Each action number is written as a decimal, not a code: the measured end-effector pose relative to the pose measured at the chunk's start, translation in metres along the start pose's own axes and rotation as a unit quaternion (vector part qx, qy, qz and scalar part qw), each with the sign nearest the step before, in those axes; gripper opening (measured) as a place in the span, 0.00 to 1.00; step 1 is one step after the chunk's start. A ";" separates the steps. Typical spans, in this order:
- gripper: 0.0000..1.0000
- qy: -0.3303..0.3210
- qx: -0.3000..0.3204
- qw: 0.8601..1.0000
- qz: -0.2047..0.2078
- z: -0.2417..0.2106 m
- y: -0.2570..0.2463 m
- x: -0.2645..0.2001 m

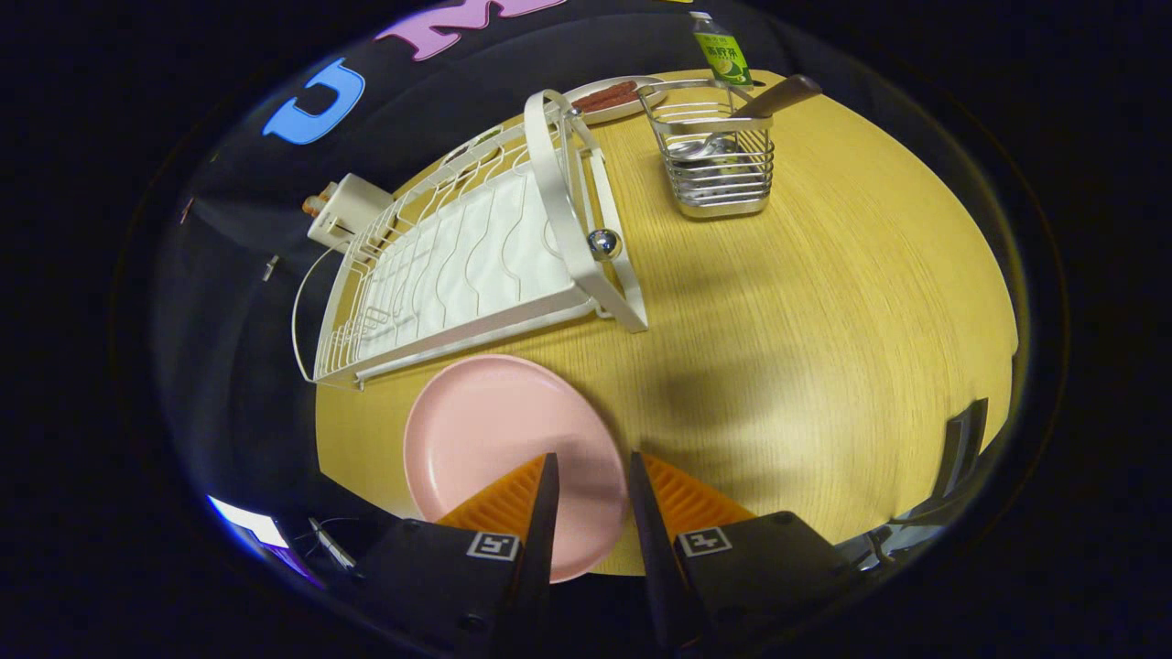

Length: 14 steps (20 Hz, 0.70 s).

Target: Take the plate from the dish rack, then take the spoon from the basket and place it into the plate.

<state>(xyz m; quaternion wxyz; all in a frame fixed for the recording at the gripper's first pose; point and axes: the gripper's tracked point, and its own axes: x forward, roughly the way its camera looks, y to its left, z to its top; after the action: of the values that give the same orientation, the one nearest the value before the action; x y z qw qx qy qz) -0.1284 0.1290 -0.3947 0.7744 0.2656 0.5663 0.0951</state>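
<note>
Now the plate [494, 439] lies beneath the fingers [549, 476] (parted).

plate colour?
Plain pale pink, no pattern. The plate lies on the table just ahead of the open claw; gripper view shows it best.

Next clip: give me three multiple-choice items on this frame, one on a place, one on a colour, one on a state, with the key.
1. Where is the plate?
A. in the rack
B. on the table by the rack
C. in the basket

2. What colour is the plate?
A. pink
B. blue
C. green

3. How is the gripper?
A. shut on the spoon
B. shut on the rack
C. open over the plate's rim

Key: 1 B, it lies flat on the table before the rack; 2 A, plainly pink; 3 C, fingers apart, spoon in the basket.
</note>
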 end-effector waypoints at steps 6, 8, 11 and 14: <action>0.49 -0.166 -0.064 0.984 -0.023 0.073 -0.024 -0.049; 0.49 -0.225 -0.093 0.969 -0.047 0.110 -0.036 -0.074; 0.49 -0.275 -0.126 0.949 -0.090 0.155 -0.057 -0.096; 0.49 -0.273 -0.134 0.947 -0.102 0.181 -0.071 -0.091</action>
<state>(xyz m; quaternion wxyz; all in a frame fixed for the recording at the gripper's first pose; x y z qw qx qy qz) -0.0021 -0.0264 -0.3169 0.9333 0.1157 0.3395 0.0150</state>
